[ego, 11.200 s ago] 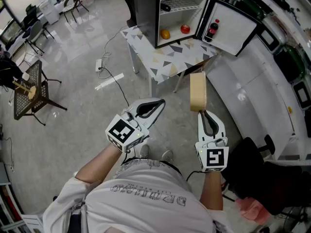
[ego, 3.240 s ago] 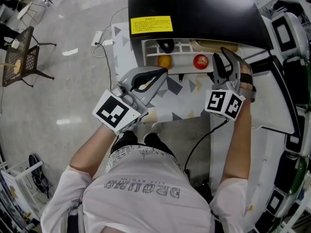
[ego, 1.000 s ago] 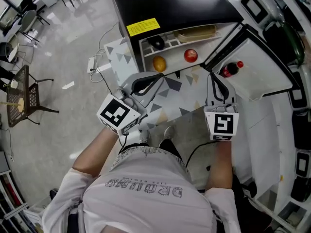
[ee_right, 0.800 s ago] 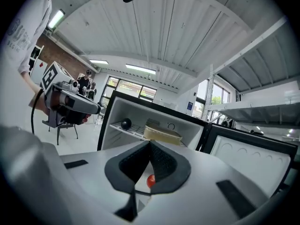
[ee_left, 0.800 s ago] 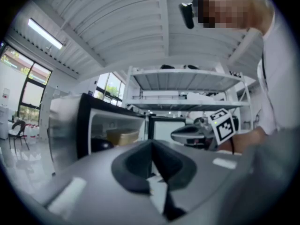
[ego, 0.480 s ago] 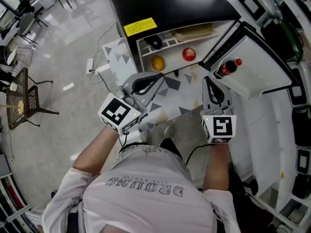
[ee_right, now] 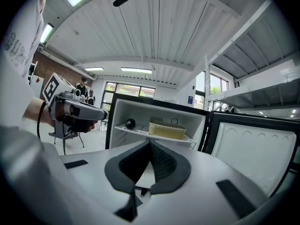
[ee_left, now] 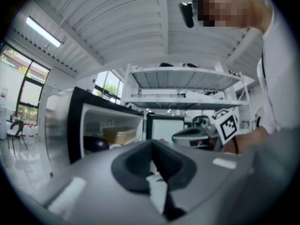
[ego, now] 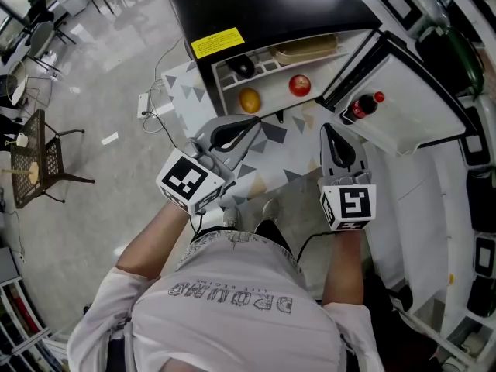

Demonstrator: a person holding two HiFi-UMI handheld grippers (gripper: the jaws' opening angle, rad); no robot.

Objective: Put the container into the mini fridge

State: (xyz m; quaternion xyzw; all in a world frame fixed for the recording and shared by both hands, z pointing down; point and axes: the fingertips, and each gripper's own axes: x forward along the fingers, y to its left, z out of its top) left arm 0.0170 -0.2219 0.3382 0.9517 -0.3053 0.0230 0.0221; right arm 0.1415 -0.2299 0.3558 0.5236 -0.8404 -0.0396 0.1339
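Container: on the fridge's upper shelf, straight ahead of the right gripper, well apart from it.
Right gripper: jaws closed together, nothing between them, touching nothing.
Left gripper: jaws likewise together, empty, level beside the right one.

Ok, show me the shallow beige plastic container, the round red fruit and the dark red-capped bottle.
Shallow beige plastic container [ee_right: 166,131]: right gripper view, its front wall.
Round red fruit [ego: 300,84]: head view, its top.
Dark red-capped bottle [ego: 359,110]: head view, its body.
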